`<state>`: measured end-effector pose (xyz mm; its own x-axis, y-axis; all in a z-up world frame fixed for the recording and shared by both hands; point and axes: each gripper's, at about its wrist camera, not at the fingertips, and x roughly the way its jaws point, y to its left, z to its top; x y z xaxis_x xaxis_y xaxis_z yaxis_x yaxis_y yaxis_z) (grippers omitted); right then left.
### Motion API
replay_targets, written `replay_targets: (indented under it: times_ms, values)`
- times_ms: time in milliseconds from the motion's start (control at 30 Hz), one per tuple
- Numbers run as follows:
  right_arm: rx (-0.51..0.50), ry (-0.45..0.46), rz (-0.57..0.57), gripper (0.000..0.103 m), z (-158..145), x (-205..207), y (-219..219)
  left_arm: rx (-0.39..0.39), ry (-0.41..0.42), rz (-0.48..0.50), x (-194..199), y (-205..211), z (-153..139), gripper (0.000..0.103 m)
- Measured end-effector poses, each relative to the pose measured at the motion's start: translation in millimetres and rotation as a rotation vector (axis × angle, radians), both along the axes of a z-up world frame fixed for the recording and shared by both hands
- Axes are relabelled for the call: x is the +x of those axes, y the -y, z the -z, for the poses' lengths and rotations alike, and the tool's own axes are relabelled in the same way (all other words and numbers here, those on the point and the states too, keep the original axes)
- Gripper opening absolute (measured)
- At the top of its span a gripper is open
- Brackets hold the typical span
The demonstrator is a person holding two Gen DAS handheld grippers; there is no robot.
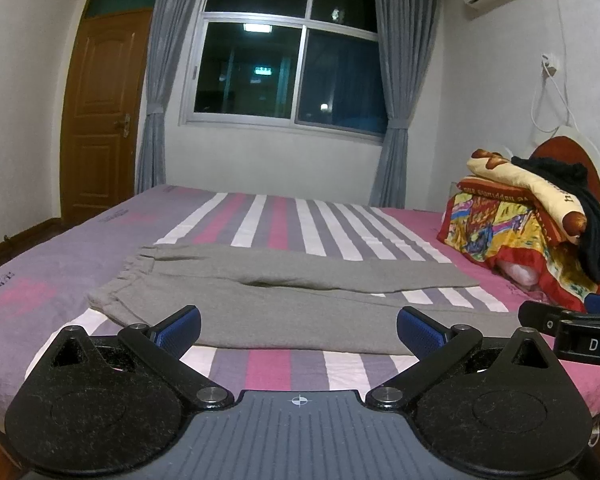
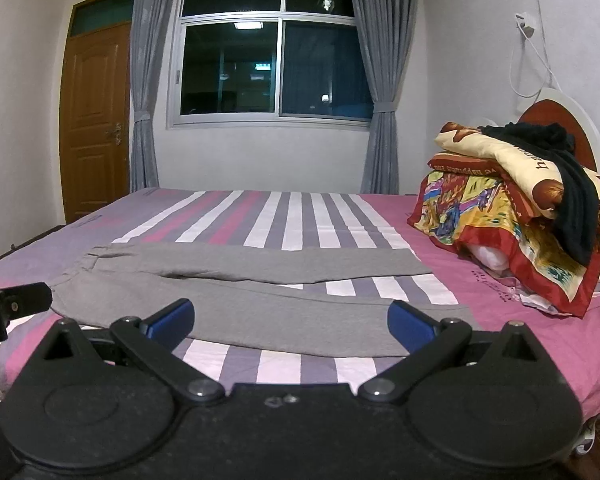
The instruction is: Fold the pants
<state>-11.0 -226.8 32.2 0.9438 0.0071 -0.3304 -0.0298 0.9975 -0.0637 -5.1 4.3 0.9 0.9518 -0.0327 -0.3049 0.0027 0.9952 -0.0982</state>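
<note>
Item: grey pants (image 1: 284, 300), soft knit with a fine heathered surface, lying flat across the striped bedsheet (image 1: 284, 216), full length and unfolded; I judge the job to be at its opening step, before any grasp. Listed from left to right, all places given relative to the pants. At their left end: the waistband (image 1: 120, 280), gathered and slightly rumpled, the only puckered part of the cloth. Just short of their near edge, left portion: my left gripper (image 1: 298, 326), jaws spread wide, nothing between the ribbed blue pads (image 1: 184, 326), hovering over the near leg without touching it as far as I can tell. Along their middle: the two legs side by side, parting toward the right, with a shallow raised wrinkle where they meet. Just short of their near edge, right portion: my right gripper (image 2: 290, 326), likewise wide open and empty, black hinged arms, blue pads. At their right end: the two cuffs (image 2: 416, 266), straight-cut, with a wedge of sheet showing between them. Well beyond the cuffs: a stack of folded bedding (image 2: 500, 216), glossy, bright-printed, red-bordered, a black garment (image 2: 576, 200) draped over the top. Next move, in my judgement: bring each gripper down to one end of the near leg, pinch the edge, and carry it over onto the far leg so the seams line up; limp knit will sag unless both ends rise together.
</note>
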Motion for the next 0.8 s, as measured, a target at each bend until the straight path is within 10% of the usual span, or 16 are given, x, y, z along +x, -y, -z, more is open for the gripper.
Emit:
replay_targets:
  times_ms: [800]
  values:
    - [0.0, -0.001, 0.0, 0.103, 0.5, -0.8, -1.0, 0.002, 0.002, 0.005, -2.2, 2.4, -0.8, 0.103]
